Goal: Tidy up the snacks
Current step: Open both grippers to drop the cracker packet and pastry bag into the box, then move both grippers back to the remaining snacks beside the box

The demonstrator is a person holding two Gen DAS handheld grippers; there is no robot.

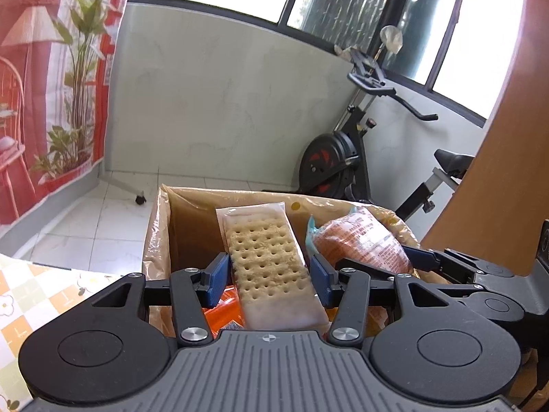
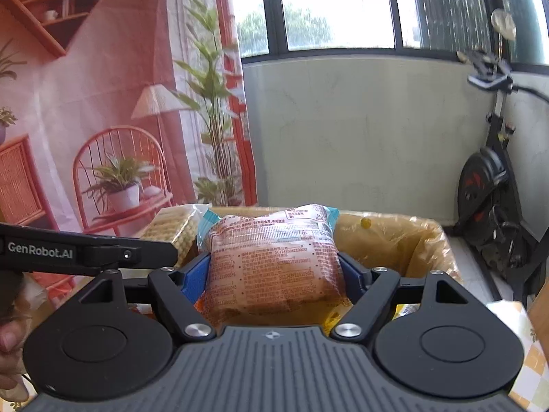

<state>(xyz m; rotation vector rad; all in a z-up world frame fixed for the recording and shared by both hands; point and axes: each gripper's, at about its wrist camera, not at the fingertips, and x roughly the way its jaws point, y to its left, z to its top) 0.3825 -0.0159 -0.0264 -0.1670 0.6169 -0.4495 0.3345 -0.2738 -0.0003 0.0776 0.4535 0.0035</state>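
In the left wrist view my left gripper (image 1: 271, 276) is shut on a clear packet of pale dotted crackers (image 1: 267, 267), its blue pads pressing both long sides. The packet hangs over an open cardboard box (image 1: 161, 240) lined with plastic film. To its right is an orange snack packet (image 1: 360, 240) with one blue finger (image 1: 423, 257) of my right gripper against it. In the right wrist view my right gripper (image 2: 276, 274) is shut on that printed orange packet (image 2: 274, 267) above the box (image 2: 394, 240). The cracker packet (image 2: 171, 231) shows at the left.
Orange packets (image 1: 226, 309) lie inside the box. An exercise bike (image 1: 343, 158) stands behind it by the wall. A wooden panel (image 1: 497, 137) rises at the right. A checked tablecloth (image 1: 34, 302) is at the lower left. A person's hand (image 2: 10, 350) grips the left tool.
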